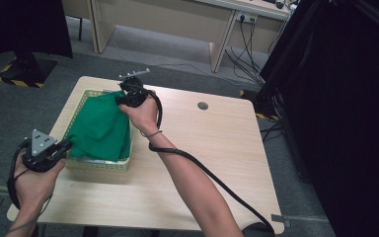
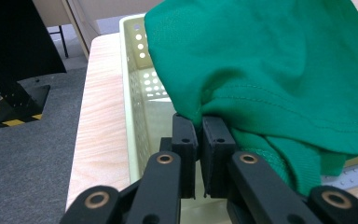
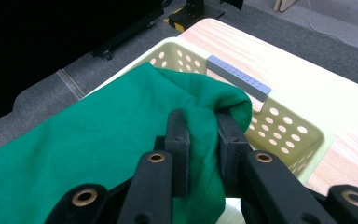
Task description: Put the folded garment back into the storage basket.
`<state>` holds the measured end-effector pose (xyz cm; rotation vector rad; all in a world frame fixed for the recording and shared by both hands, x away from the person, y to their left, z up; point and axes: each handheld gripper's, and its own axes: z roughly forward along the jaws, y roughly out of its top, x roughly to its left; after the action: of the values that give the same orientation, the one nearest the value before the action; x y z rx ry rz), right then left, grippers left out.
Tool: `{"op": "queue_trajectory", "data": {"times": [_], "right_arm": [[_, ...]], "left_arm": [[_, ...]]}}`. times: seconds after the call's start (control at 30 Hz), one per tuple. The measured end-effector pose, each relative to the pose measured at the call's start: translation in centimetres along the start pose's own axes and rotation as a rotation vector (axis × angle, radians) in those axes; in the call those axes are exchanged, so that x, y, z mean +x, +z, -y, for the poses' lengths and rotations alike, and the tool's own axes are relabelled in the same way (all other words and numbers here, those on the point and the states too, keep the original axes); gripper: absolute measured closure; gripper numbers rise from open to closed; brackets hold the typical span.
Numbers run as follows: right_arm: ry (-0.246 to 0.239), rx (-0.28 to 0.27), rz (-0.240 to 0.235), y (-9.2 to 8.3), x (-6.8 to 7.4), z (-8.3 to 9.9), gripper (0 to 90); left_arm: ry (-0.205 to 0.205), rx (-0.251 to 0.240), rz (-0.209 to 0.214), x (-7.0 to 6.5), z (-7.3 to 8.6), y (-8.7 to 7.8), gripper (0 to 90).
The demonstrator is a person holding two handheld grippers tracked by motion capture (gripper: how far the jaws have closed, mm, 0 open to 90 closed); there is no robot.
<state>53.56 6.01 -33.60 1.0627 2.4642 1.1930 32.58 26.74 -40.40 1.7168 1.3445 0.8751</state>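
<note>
Green cloth is draped over a pale perforated basket at the left part of the wooden table, held stretched between both grippers. Left gripper sits at the near left corner of the basket, jaws nearly together and pinching the cloth's hemmed edge; in the left gripper view the hem bunches right at the pad tips, cloth hanging up and to the right over the basket wall. Right gripper is at the far edge of the basket, jaws clamped on a thick fold of cloth; in the right gripper view the fold fills the gap between the pads and the cloth spreads away to the lower left. Basket rim shows beyond the jaws, with a grey strip lying on the far rim. Cloth is lifted at both gripped corners, sagging into the basket between them. The two grippers are well apart, on opposite ends of the cloth.
</note>
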Motion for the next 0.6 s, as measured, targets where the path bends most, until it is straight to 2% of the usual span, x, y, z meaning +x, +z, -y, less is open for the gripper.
{"op": "queue_trajectory", "data": {"times": [0.6], "right_arm": [[-0.003, 0.002, 0.003, 0.19, -0.07, 0.09, 77.7]], "left_arm": [[-0.003, 0.010, 0.004, 0.05, -0.04, 0.14, 83.2]]}}
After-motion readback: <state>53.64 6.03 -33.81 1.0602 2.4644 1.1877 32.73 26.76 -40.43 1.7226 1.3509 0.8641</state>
